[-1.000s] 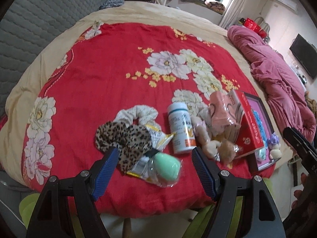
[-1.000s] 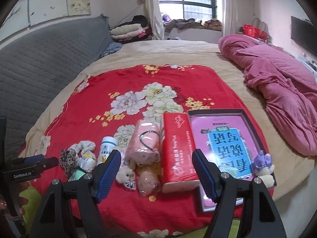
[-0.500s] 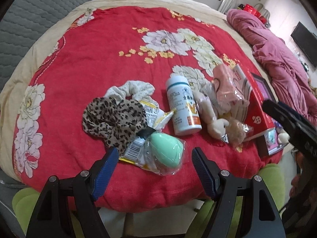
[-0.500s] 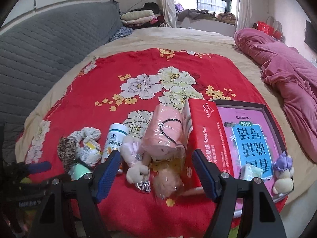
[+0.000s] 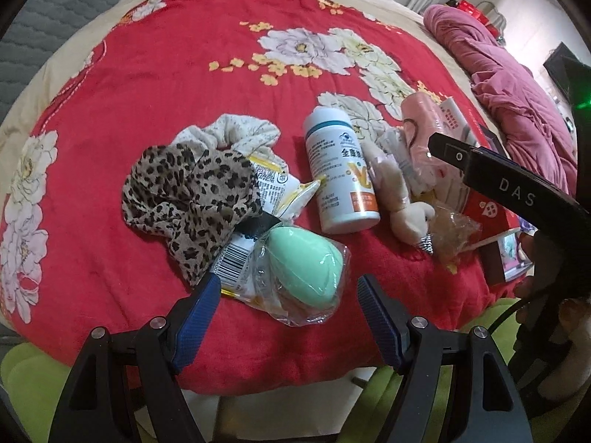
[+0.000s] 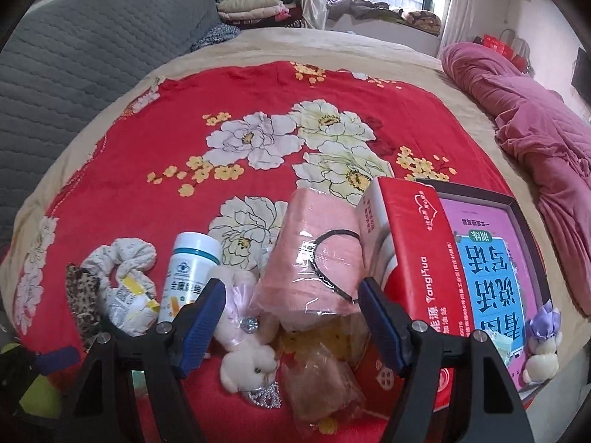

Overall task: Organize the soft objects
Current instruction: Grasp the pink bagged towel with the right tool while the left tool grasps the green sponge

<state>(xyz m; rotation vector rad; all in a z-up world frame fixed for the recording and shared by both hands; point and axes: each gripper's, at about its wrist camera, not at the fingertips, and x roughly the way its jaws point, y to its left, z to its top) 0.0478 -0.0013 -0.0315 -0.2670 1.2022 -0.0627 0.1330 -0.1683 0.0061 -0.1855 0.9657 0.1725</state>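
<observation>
On the red floral blanket [image 5: 147,74] lies a row of items. My left gripper [image 5: 288,288] stands open just above a mint-green sponge in a clear bag [image 5: 303,273]. Beside it lie a leopard-print scrunchie [image 5: 188,199], a cream scrunchie [image 5: 240,134] and a white bottle [image 5: 338,170]. My right gripper [image 6: 291,295] is open over a pink wrapped towel [image 6: 317,258], a small white plush rabbit [image 6: 251,363] and a brownish bagged item [image 6: 321,376]. The right gripper's finger [image 5: 498,181] reaches in from the right of the left wrist view.
A red tissue box [image 6: 410,258] lies next to a dark-framed tray holding a pink book [image 6: 491,265] and a small purple plush [image 6: 543,336]. A pink quilt [image 6: 535,118] lies at the right, a grey quilted headboard [image 6: 74,66] at the left. Green stools [image 5: 29,380] stand below the bed edge.
Both grippers have come down and closer to the items. The right gripper has shifted left, from over the tissue box to over the pink towel, and now shows large in the left wrist view.
</observation>
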